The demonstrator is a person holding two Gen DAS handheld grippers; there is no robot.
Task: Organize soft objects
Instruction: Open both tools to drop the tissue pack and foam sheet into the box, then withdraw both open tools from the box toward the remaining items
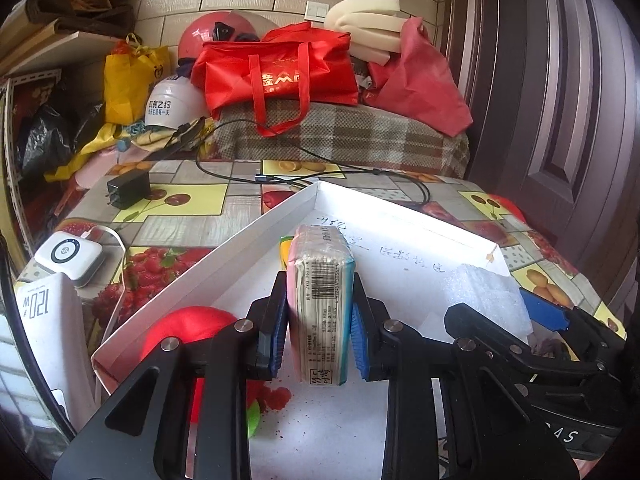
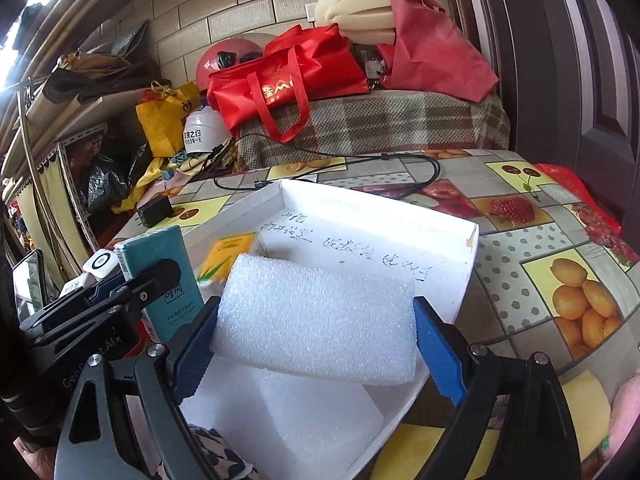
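My left gripper [image 1: 320, 282] is shut on a tissue pack [image 1: 320, 300], held upright on its edge over the white shallow box [image 1: 400, 208]. In the right wrist view that pack [image 2: 168, 272] shows teal at the left. My right gripper [image 2: 316, 304] holds a white foam block [image 2: 316, 320] across its wide-set jaws, both blue pads pressed against its ends, above the box [image 2: 360, 196]. A second foam piece [image 2: 300, 412] and a yellow packet [image 2: 228, 252] lie inside the box. A red round soft thing [image 1: 188, 328] sits at the box's near left corner.
The box rests on a fruit-print tablecloth [image 2: 520, 240]. A black charger [image 1: 128, 190], its cable [image 1: 360, 170] and a white gadget [image 1: 68, 258] lie to the left. Red bags [image 1: 280, 76], helmets and foam pile up behind. A dark door [image 1: 560, 120] stands right. A yellow sponge [image 2: 584, 408] lies near right.
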